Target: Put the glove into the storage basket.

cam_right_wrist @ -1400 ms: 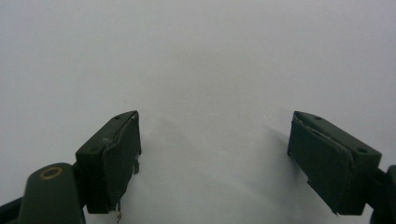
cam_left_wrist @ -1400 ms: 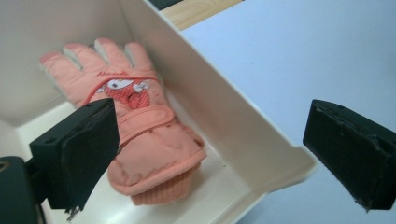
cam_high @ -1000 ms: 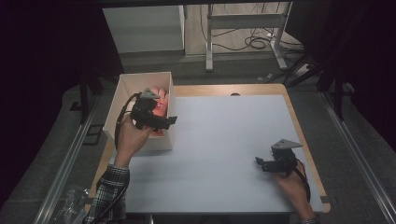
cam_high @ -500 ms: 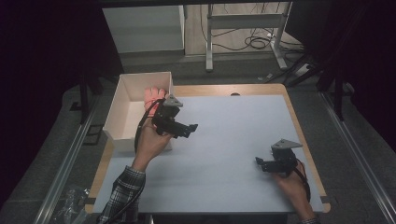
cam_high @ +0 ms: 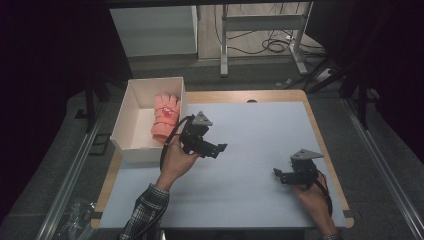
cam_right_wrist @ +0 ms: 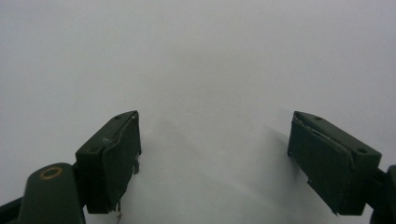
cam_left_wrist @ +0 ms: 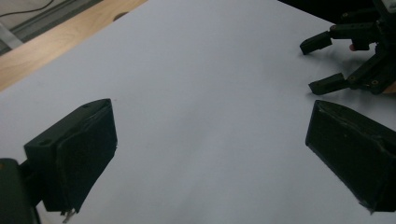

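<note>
A pink glove (cam_high: pixel 165 115) lies inside the white box (cam_high: pixel 131 114) at the table's left edge, against its right wall. My left gripper (cam_high: pixel 219 149) hangs over the white table top just right of the box, open and empty, its jaws pointing right. Seen from the left gripper view, the left gripper (cam_left_wrist: pixel 210 154) has its jaws wide apart above bare table, and the right gripper (cam_left_wrist: pixel 327 63) shows far off at the upper right. My right gripper (cam_high: pixel 279 175) rests low at the table's front right, open and empty. The right gripper view shows that gripper (cam_right_wrist: pixel 215 158) spread over bare white surface.
The white table top (cam_high: pixel 255 135) has a wooden border (cam_high: pixel 320 135). Metal rails run along both sides of the table. A desk frame and cables stand on the floor behind. A plaid sleeve (cam_high: pixel 145 212) comes in at the bottom left.
My left gripper has come out of the box and moved right over the table, leaving the pink glove inside the box. The right gripper has stayed put.
</note>
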`<state>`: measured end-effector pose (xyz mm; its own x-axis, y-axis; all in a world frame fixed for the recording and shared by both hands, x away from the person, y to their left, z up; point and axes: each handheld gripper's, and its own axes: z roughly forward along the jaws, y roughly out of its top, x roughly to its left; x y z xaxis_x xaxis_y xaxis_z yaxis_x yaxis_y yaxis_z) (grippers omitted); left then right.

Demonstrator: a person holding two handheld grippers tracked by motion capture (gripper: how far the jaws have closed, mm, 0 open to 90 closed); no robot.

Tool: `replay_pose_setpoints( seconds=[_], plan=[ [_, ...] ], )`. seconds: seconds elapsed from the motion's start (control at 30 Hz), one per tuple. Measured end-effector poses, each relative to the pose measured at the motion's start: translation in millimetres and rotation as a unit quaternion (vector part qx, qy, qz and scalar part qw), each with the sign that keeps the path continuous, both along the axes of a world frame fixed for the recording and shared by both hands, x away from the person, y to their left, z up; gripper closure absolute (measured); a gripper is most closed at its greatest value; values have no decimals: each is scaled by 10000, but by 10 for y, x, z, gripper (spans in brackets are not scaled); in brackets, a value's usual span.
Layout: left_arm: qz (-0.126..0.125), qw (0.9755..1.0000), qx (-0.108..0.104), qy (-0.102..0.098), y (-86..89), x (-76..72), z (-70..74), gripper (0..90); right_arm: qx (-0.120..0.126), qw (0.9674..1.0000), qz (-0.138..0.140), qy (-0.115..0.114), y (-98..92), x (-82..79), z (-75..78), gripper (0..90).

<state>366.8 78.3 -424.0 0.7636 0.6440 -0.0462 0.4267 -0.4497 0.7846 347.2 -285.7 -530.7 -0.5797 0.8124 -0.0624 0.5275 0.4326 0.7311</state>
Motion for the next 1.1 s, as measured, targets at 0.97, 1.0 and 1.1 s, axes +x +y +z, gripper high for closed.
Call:
replay_pose_setpoints(
  seconds=[0.97,1.0,1.1],
  plan=[
    [-10,9997,125,190,56,-252,-737,28,-5,10000,0,3,0,0,0,174],
    [-3,9997,138,204,61,-257,-763,27,-5,10000,-1,3,0,0,0,175],
    [-1,9996,178,239,75,-271,-840,26,-5,10000,1,1,0,0,0,174]
  ],
)
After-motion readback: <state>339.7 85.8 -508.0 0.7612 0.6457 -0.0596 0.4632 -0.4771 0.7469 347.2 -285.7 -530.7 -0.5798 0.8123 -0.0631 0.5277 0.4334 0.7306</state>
